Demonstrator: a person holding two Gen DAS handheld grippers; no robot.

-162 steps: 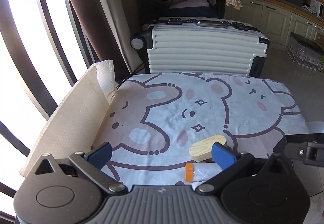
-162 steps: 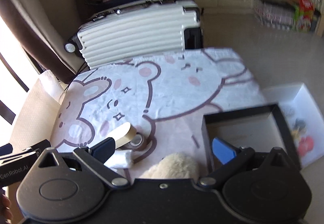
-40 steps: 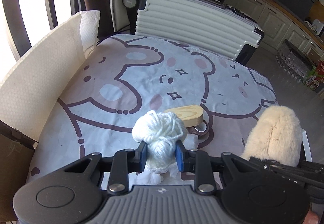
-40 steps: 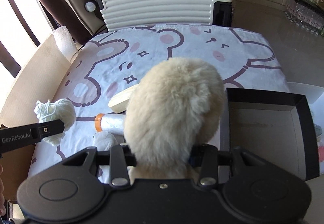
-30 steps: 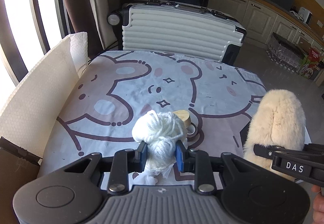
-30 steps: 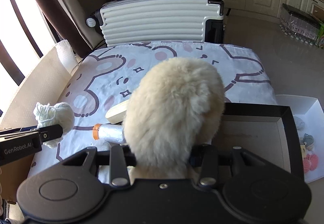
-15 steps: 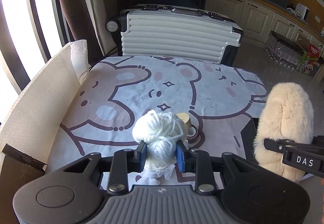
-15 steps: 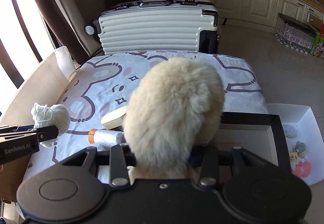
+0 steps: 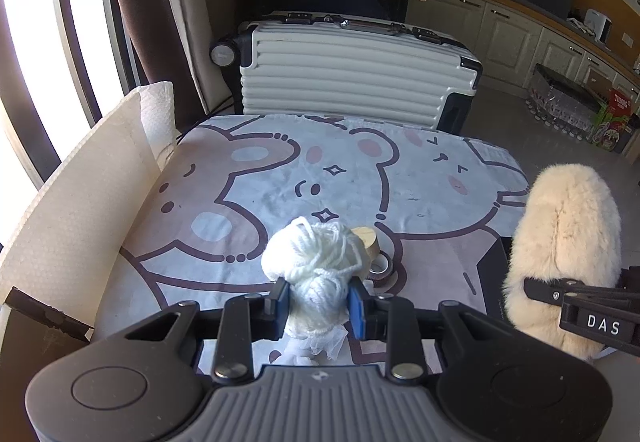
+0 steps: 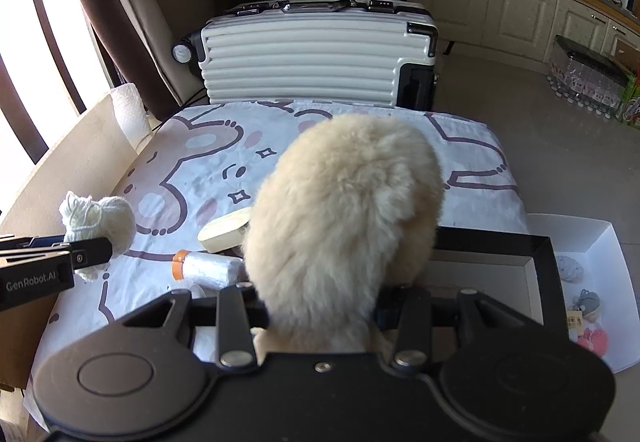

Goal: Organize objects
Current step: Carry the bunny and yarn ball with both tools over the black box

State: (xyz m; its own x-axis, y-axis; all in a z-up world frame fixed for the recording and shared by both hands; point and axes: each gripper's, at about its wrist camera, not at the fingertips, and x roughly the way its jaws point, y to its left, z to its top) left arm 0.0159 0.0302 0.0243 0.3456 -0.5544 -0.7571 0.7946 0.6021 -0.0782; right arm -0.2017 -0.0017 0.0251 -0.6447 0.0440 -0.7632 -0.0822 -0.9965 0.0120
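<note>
Yarn ball [image 9: 320, 262] is clamped between the blue pads of the left tool [image 9: 319, 301] and is held clear above the near part of the desk [image 9: 256, 178]. Fluffy cream item [image 10: 344, 210] is gripped at its base by the right tool [image 10: 320, 312], above the near edge of the black box [image 10: 544, 274] at the right. Compared with five seconds ago, when both tools were released and low over the desk, both items have been lifted off the cloth. Two objects are thus judged ready for placing, probably into the black box. Wooden block [image 10: 224, 230], foil-wrapped tube [image 10: 210, 270] and tape ring [image 9: 380, 266] are left on the desk, uncollected.
</note>
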